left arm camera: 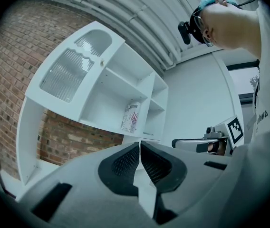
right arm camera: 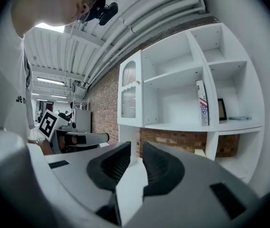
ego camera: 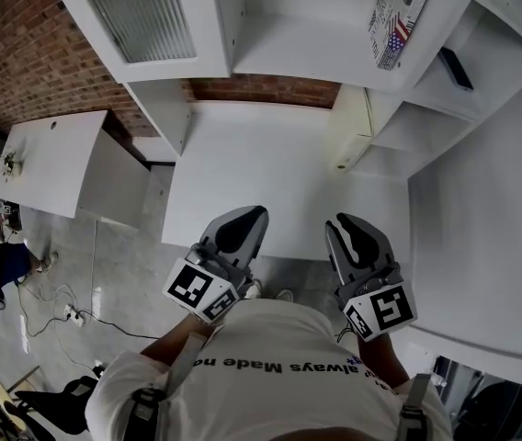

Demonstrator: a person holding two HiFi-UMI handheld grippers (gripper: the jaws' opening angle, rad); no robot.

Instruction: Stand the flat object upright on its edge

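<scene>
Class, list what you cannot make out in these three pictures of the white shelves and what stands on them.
- Print on the book: too small to read in any view.
- The dark flat thing in the compartment to the book's right, head view: too small to identify.
- Inside of the cupboard with the ribbed door: hidden by the ribbed glass.
- The shelf unit, head view: its far part is cut off by the top edge.

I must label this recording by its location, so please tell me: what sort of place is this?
Probably an indoor workshop or lab space rather than a home. It has a bare brick wall, exposed ceiling pipes, and loose cables lying on the floor.
</scene>
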